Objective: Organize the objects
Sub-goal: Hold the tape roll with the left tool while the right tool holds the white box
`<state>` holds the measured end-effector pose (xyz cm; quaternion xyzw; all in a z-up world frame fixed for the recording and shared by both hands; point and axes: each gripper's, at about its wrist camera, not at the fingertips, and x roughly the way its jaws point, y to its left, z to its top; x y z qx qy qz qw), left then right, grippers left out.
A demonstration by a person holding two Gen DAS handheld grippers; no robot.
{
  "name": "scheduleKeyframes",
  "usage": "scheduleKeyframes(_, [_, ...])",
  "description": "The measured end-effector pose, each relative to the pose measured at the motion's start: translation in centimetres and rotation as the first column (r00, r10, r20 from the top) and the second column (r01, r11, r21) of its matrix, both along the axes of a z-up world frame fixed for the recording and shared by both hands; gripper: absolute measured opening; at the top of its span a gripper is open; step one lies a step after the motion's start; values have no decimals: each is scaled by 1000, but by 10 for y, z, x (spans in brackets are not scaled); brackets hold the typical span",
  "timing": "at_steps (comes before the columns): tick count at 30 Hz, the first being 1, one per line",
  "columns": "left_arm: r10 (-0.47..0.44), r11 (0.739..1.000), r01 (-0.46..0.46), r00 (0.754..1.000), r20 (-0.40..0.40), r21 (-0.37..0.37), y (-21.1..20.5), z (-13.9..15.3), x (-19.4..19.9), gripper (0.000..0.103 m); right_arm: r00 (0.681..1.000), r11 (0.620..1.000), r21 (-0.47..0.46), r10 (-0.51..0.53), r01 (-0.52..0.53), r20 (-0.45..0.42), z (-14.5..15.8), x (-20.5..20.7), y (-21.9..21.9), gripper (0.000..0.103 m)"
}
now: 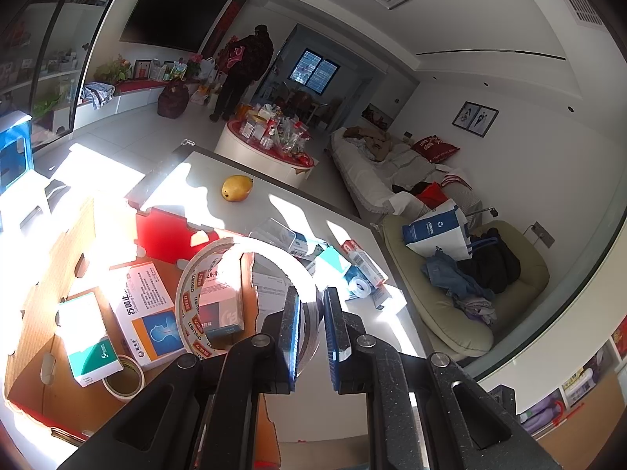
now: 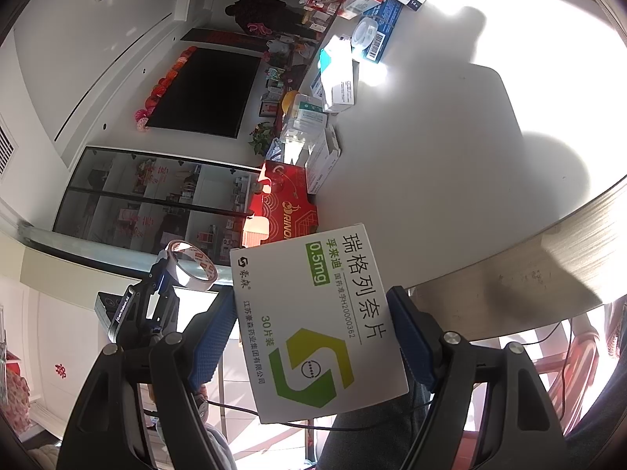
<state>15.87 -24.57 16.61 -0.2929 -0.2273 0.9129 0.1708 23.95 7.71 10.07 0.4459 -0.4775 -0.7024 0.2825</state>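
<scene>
The left gripper (image 1: pixel 311 327) is pinching the rim of a tape roll (image 1: pixel 235 293), holding it up over the cardboard box (image 1: pixel 58 258). The right gripper (image 2: pixel 313 333) is squeezing a white medicine box (image 2: pixel 317 321) between its fingers, just off the counter (image 2: pixel 431 149) edge.
</scene>
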Motion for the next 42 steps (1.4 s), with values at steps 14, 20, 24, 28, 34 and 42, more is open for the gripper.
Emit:
scheduleKeyframes(14, [13,1000,-13,1000,-10,7,-5,3,5,12,1000,1000,-1,1,-1,-10,4,-2,-2,77])
scheduleKeyframes(20, [16,1000,-16,1000,-5,7,-5,2,8,12,1000,1000,-9,-1,1,2,1,-1,-2,77])
scheduleKeyframes(24, [22,1000,-21,1000,-9,16,-7,3,8,12,1000,1000,-11,-4,4,-1,3,-1,-1,77])
scheduleKeyframes(28, [13,1000,-13,1000,-5,10,-4,1,9,12,1000,1000,-11,-6,6,-5,3,0,-1,77])
scheduleKeyframes(34, [5,1000,-5,1000,-2,5,0,1,7,12,1000,1000,-23,-11,11,6,-2,3,1,77])
scheduleKeyframes(42, [-1,1000,1,1000,6,-6,4,0,5,12,1000,999,-32,-17,17,9,-7,4,4,77])
